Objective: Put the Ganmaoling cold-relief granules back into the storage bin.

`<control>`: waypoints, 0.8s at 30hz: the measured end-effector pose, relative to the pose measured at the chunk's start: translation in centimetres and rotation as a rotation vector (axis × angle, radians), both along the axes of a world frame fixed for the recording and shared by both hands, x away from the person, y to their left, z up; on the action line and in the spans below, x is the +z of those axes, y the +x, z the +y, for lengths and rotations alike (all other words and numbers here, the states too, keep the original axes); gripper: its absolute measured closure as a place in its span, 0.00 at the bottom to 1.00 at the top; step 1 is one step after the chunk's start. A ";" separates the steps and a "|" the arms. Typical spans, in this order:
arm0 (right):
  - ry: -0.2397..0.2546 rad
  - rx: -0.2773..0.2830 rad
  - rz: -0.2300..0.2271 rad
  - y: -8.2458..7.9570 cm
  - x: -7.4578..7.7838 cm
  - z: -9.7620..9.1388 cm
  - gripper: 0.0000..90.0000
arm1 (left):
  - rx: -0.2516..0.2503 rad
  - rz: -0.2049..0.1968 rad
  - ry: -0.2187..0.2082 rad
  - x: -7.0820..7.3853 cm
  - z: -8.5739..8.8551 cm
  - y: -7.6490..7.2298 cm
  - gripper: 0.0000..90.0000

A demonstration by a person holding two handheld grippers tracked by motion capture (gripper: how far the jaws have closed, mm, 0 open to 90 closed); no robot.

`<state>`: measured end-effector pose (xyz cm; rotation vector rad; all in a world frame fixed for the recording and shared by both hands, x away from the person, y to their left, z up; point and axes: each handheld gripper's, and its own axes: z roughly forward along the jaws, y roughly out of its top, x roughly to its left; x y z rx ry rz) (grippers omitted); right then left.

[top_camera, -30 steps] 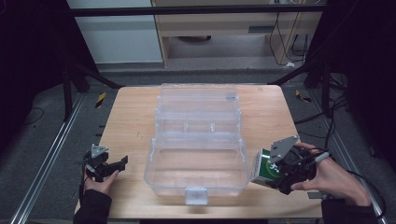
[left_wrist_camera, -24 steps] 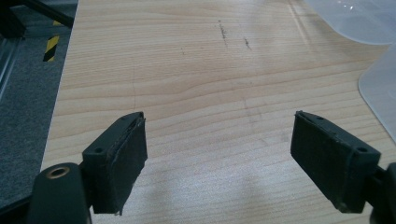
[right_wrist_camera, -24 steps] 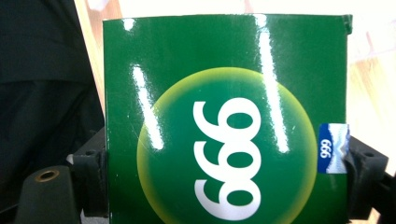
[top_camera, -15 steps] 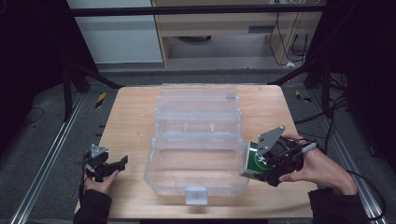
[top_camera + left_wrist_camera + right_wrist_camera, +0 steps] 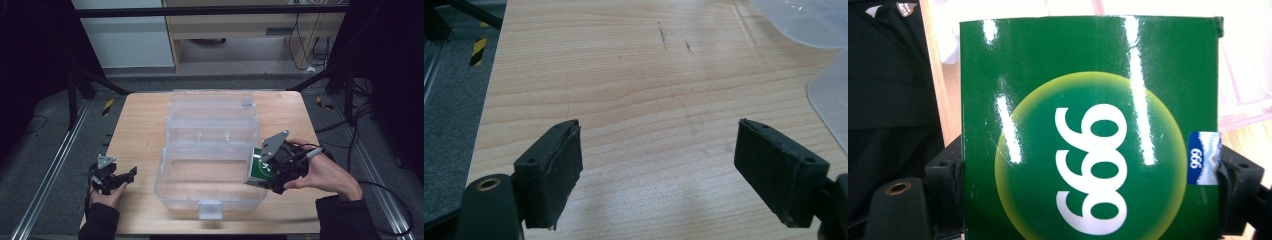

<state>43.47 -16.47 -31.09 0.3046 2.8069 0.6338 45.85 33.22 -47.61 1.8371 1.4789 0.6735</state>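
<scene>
A clear plastic box stands open in the middle of the wooden table, its lid laid back toward the far side. My right gripper is shut on a green carton and holds it tilted over the box's right rim. Up close, the green carton shows a yellow-green circle with white digits, clamped between the two black jaws. My left gripper rests open near the table's front left corner. Its black pads stand wide apart over bare wood with nothing between them.
The wooden table has bare surface left of the box. Metal frame rails run along the floor on the left. A cabinet stands beyond the table's far edge, and cables trail on the right.
My right gripper has carried the green carton leftward and up, from beside the box's right wall to over its right rim. The left gripper has stayed still.
</scene>
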 end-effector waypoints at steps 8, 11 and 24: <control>0.016 0.022 -0.001 0.4 -0.6 1.1 0.17 | -0.001 0.001 0.001 0.0 0.0 0.0 0.21; 0.020 0.025 0.000 0.5 -0.8 1.5 0.17 | -0.001 0.000 -0.001 0.0 0.0 0.0 0.21; 0.016 0.053 0.000 1.0 -1.9 2.7 0.17 | -0.001 -0.001 -0.001 0.0 0.0 0.0 0.21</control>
